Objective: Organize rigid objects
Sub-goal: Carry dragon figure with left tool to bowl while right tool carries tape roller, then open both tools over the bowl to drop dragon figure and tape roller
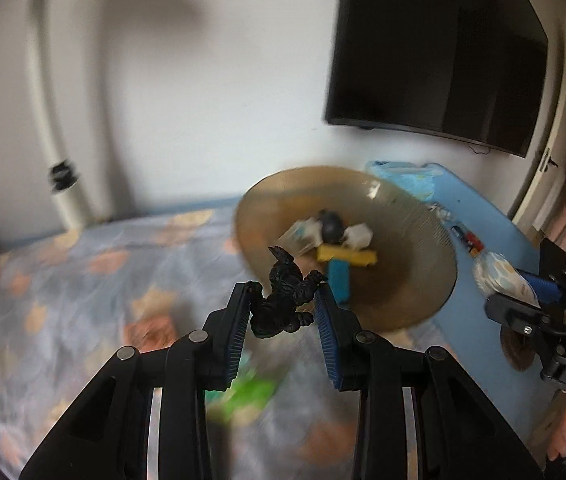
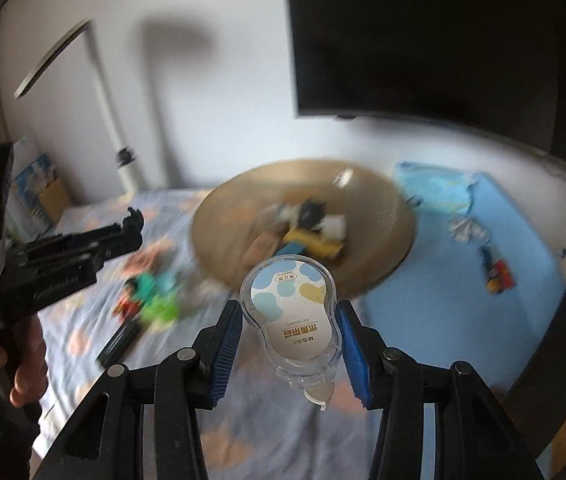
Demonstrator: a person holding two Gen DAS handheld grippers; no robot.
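Holding up a little black toy figure (image 1: 283, 300), your left gripper (image 1: 285, 312) pinches it tight above the bed (image 1: 63, 300). Only your right view shows the right gripper (image 2: 289, 334) squeezing a clear plastic case (image 2: 289, 316). The bowl (image 1: 415, 280) looks too blurry to make out.

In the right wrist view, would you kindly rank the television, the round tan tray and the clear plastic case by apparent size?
1. Television, the largest.
2. Round tan tray.
3. Clear plastic case, held in the right gripper; it sits nearest the camera, so it looks larger than it really is.
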